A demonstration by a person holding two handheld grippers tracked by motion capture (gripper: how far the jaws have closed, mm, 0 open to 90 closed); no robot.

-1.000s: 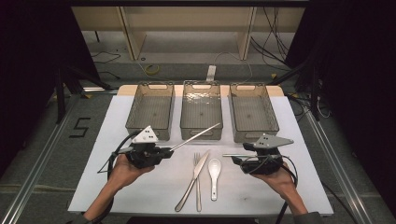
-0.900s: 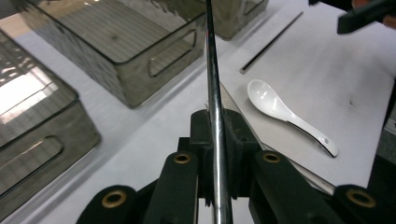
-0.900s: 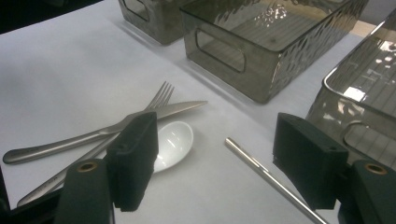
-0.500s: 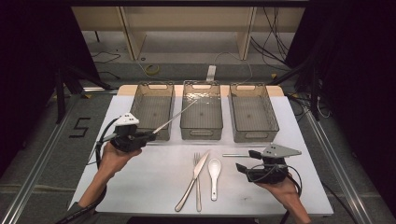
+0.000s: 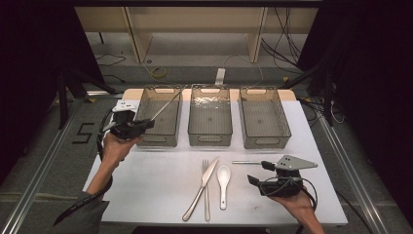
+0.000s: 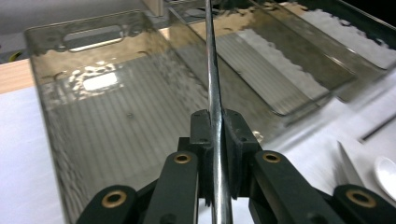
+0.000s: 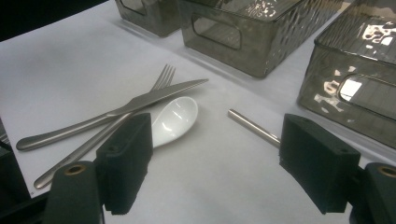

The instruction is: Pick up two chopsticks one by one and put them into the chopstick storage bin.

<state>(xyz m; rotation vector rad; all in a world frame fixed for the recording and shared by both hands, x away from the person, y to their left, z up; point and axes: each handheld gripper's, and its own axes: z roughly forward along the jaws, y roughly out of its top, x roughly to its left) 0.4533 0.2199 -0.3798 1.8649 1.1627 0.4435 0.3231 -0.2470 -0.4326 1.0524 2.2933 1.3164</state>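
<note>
Thin metal rod (image 5: pixel 167 103), chopstick-like, clamped between the closed jaws of the left gripper (image 5: pixel 146 123); in the left gripper view the rod (image 6: pixel 214 107) runs straight up between the two black pads, pressed tight on both sides. The rod slants up and away over the left bin (image 5: pixel 159 116), its far end above the bin's back rim; whether the tip touches the bin cannot be told. The left hand (image 5: pixel 117 146) holds the gripper just at the bin's near left corner, above the white surface (image 5: pixel 146 190). A second rod (image 5: pixel 247 162) lies flat on the surface, in front of the right bin (image 5: pixel 264 117). The right gripper (image 5: pixel 254 179) sits just beside its near end, jaws wide apart and just having opened further, holding nothing; in the right gripper view the rod (image 7: pixel 252 126) lies loose on the surface between the pads, nearer the right-hand one. Left of that rod, a white spoon (image 5: pixel 223 178), then a knife (image 5: pixel 200 189) crossed over a fork (image 5: pixel 205 190), all near the front middle of the surface. Middle bin (image 5: pixel 210 114) stands between the other two, all three in a row at the back.
</note>
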